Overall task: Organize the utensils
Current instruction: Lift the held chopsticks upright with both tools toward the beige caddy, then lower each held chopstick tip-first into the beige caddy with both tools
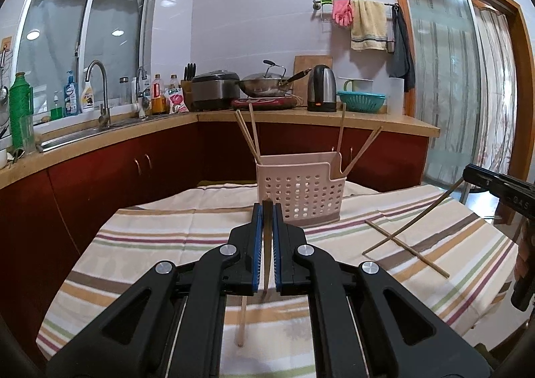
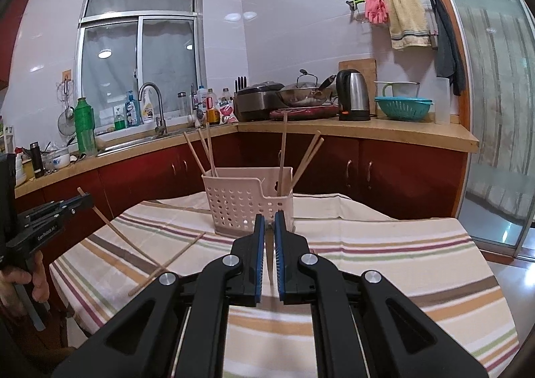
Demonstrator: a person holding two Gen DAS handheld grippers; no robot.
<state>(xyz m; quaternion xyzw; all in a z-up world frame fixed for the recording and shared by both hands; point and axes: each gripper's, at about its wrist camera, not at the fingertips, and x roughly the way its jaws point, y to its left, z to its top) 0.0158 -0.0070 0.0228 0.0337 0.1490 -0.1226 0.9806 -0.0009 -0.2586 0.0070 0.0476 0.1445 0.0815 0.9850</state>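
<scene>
The left gripper (image 1: 267,211) was closed on a chopstick (image 1: 266,244) clamped between its blue pads (image 1: 256,244), the stick running back along the fingers and its lower end dropping to the striped tablecloth (image 1: 150,237) beneath; seen from the right wrist camera, that same gripper (image 2: 87,199) sat at the table's left edge with the stick (image 2: 110,227) slanting down from its tip to the cloth, a hand (image 2: 20,281) wrapped round its handle; the right gripper (image 2: 270,221) was likewise nearly closed, with a thin chopstick (image 2: 269,261) pinched between its pads, and from the left wrist camera it (image 1: 468,172) appeared at the right edge with the curved-looking stick (image 1: 421,221) reaching down to the cloth.

Just ahead of both grippers stood the pale perforated utensil holder (image 1: 301,194) upright on the cloth; three chopsticks (image 1: 249,134) leaned out of its left end and three more (image 1: 354,150) out of its right compartment.

One loose chopstick (image 1: 406,248) lay flat on the cloth to the right of the holder in the left wrist view, crossed by the stick in the right gripper; in the right wrist view a loose chopstick (image 2: 180,252) lay left of the holder, crossing the left gripper's stick.

Beyond the table ran a wooden counter (image 2: 367,129) over red cabinets (image 2: 401,177), carrying a kettle (image 2: 352,99), a wok (image 2: 306,92), a teal colander (image 2: 403,107) and a tap (image 2: 153,104) under the window (image 2: 140,60).
</scene>
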